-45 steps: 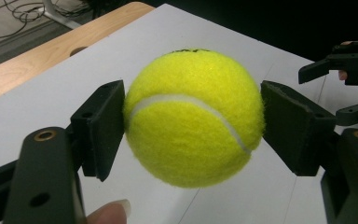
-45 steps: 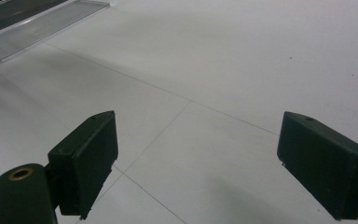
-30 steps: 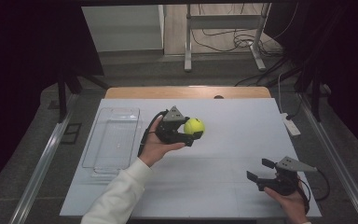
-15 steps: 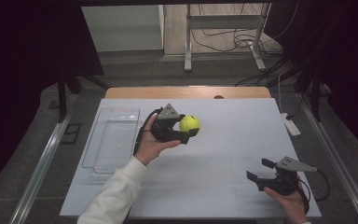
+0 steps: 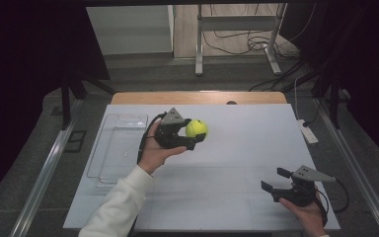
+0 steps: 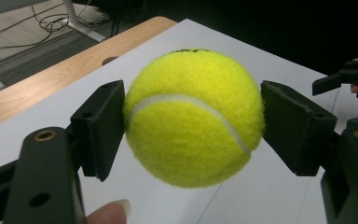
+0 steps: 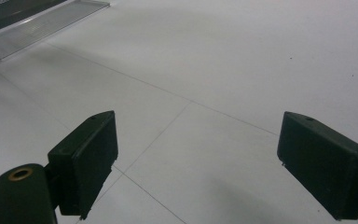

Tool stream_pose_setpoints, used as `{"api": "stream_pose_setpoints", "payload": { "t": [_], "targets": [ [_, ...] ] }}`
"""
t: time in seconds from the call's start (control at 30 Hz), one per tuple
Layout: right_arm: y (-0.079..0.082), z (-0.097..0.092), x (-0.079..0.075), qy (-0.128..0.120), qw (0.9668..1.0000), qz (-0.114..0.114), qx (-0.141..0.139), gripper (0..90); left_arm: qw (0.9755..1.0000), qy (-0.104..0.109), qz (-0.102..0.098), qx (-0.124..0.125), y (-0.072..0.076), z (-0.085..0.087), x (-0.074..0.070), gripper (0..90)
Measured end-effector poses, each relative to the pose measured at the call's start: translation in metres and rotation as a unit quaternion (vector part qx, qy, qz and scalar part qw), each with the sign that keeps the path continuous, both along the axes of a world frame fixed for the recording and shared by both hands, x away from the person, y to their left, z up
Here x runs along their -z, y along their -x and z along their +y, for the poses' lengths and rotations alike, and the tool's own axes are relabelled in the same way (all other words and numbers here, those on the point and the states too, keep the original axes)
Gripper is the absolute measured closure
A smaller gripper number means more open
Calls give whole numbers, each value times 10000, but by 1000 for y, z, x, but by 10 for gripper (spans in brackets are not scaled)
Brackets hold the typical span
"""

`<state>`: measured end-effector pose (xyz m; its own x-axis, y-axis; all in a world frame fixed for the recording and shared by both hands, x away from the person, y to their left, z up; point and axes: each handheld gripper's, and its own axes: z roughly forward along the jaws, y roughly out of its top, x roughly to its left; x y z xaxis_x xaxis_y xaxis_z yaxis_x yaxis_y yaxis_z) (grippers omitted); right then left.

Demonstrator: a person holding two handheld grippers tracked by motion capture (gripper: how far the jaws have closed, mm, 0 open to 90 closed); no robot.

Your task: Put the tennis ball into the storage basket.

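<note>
Left gripper (image 5: pixel 193 136) first: its two black jaws are clamped on a fuzzy yellow-green tennis ball (image 5: pixel 196 128), one pad pressed to each side. In the left gripper view the tennis ball (image 6: pixel 193 116) sits squarely between the jaws, its white seam curving across the front, held clear of the white table top (image 6: pixel 270 196) with a shadow-free gap under it. A fingertip of the left hand (image 5: pixel 157 150) peeks in at the bottom edge there. From the high view, that hand carries the gripper over the left-centre of the white table top (image 5: pixel 237 173), a white sleeve (image 5: pixel 116 210) running down to the bottom edge.

Out to the side, just left of the hand, a clear rectangular plastic tray (image 5: pixel 109 170) lies flat on the table, well apart from the ball.

Over to the near right corner: the right gripper (image 5: pixel 276 180) sits low in the right hand (image 5: pixel 308 212), jaws spread wide with nothing between them. The right gripper view confirms it, both black pads (image 7: pixel 86 161) standing apart over bare white surface, and the tray's edge (image 7: pixel 42 23) glinting far off at upper left.

Beyond the table's wooden far edge (image 5: pixel 197 97), cables trail across the floor.
</note>
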<state>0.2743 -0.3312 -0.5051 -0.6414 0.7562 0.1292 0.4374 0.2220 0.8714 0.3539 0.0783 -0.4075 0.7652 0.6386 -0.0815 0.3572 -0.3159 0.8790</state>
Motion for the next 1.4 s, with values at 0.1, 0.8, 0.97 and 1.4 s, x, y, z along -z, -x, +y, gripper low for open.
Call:
{"api": "stream_pose_setpoints", "payload": {
  "t": [0.1, 0.8, 0.97, 1.4],
  "targets": [
    [0, 0, 0, 0, 10000, -2, -1, 121, 10000, 13, -8, -27, 0, 2, -1, 262],
    [0, 0, 0, -6, 10000, 2, 11, 121, 9997, 144, -118, -140, -1, 17, -15, 262],
    [0, 0, 0, -5, 10000, -2, 16, 121, 9996, 156, -135, -206, -1, 21, -17, 262],
    [0, 0, 0, 7, 10000, 1, 19, 121, 9991, 188, -167, -346, -3, 30, -19, 262]
  ]
}}
